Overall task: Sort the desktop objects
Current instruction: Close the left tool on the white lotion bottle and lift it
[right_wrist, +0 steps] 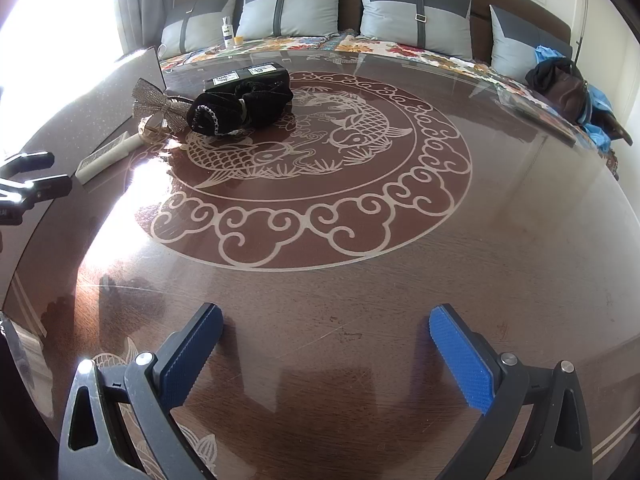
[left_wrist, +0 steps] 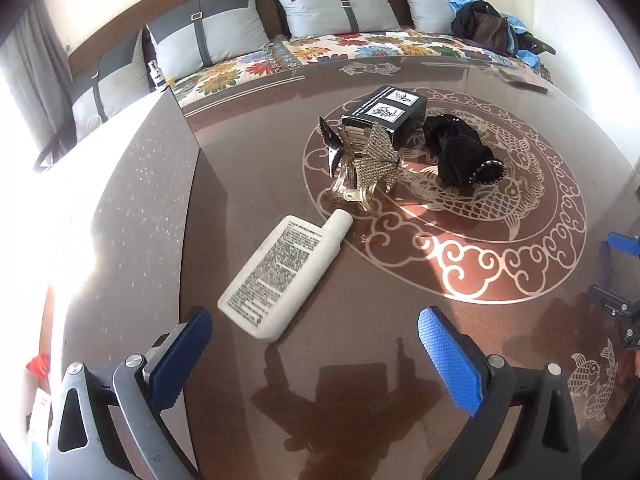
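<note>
A white flat bottle [left_wrist: 286, 270] lies on the glossy brown table [left_wrist: 400, 312], just ahead of my open left gripper [left_wrist: 316, 330], which holds nothing. Beyond it stands a glittery silver bow hair clip [left_wrist: 370, 166], then a black box [left_wrist: 386, 114] with white labels, and a black velvet scrunchie [left_wrist: 460, 156] to its right. In the right wrist view the same scrunchie [right_wrist: 240, 110], bow clip [right_wrist: 158, 106], box [right_wrist: 248, 74] and bottle [right_wrist: 106, 158] sit far off at the upper left. My right gripper [right_wrist: 326, 334] is open over bare table.
A grey speckled panel [left_wrist: 136, 216] runs along the table's left side. Behind the table is a sofa with grey cushions [right_wrist: 298, 6] and a floral cover, a dark bag [right_wrist: 562, 82] at its right end, and a small bottle [right_wrist: 227, 32] at its left.
</note>
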Demonstrator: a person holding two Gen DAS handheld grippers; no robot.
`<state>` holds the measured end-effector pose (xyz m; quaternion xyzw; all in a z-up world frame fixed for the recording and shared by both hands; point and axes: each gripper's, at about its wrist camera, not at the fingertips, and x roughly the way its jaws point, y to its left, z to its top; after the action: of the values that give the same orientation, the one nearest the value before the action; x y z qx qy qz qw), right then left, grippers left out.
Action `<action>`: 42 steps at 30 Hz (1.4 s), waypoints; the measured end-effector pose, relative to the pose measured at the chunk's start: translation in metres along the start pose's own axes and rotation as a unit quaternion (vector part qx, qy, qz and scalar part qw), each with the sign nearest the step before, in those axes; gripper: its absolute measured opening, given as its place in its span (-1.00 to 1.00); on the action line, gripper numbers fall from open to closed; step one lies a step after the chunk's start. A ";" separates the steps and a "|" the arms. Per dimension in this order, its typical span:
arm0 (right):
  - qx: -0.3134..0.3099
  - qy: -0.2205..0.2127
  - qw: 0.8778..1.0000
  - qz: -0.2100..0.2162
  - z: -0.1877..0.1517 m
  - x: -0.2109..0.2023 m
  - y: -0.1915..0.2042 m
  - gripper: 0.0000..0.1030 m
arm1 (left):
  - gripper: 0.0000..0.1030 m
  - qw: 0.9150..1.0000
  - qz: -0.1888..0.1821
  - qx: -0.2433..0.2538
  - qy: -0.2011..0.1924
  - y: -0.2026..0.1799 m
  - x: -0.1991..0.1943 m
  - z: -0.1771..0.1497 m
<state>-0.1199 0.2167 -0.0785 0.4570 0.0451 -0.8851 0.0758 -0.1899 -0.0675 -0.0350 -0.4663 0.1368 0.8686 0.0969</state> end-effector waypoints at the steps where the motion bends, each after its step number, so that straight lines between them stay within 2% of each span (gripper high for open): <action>1: 0.000 0.000 1.000 0.000 0.000 0.000 0.000 1.00 | 1.00 1.000 0.001 0.001 0.003 0.003 0.006 0.005; 8: 0.000 0.000 1.000 0.000 0.000 0.000 0.000 1.00 | 1.00 0.999 -0.017 -0.038 0.018 0.022 0.045 0.023; 11: 0.000 0.000 1.000 0.000 0.000 0.000 0.000 1.00 | 1.00 0.999 -0.024 -0.039 0.029 0.023 0.060 0.024; 14: 0.000 0.000 1.000 0.000 0.000 0.000 0.000 1.00 | 1.00 0.997 -0.052 -0.058 0.024 0.029 0.065 0.023; 19: 0.000 0.000 1.000 0.000 0.000 -0.001 0.000 1.00 | 0.99 0.997 -0.054 -0.050 0.016 0.027 0.064 0.023; 22: 0.001 -0.001 1.000 0.000 0.000 -0.001 0.000 1.00 | 0.20 0.997 -0.056 -0.045 -0.013 0.021 0.054 0.021; 23: 0.000 0.000 1.000 0.000 0.000 0.000 0.000 1.00 | 0.07 0.997 -0.053 -0.046 -0.016 0.018 0.052 0.020; 25: 0.000 -0.001 1.000 0.000 0.000 0.000 0.000 1.00 | 0.01 0.997 -0.047 -0.055 -0.018 0.014 0.048 0.017; 30: 0.000 -0.001 1.000 -0.001 0.000 -0.001 0.001 1.00 | 0.00 0.996 -0.024 -0.089 -0.021 0.000 0.033 -0.003; 39: 0.000 -0.001 1.000 -0.001 0.001 -0.001 0.000 1.00 | 0.01 0.993 -0.011 -0.112 -0.023 -0.041 -0.015 -0.070; 40: 0.000 -0.001 1.000 0.000 0.000 0.000 0.000 1.00 | 0.02 0.993 -0.008 -0.113 -0.025 -0.044 -0.018 -0.075; 42: 0.000 -0.001 1.000 0.000 0.000 0.000 0.000 1.00 | 0.23 0.992 -0.007 -0.119 -0.029 -0.047 -0.021 -0.082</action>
<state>-0.1201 0.2163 -0.0779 0.4564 0.0451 -0.8854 0.0754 -0.1005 -0.0511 -0.0679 -0.4500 0.0265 0.8911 0.0514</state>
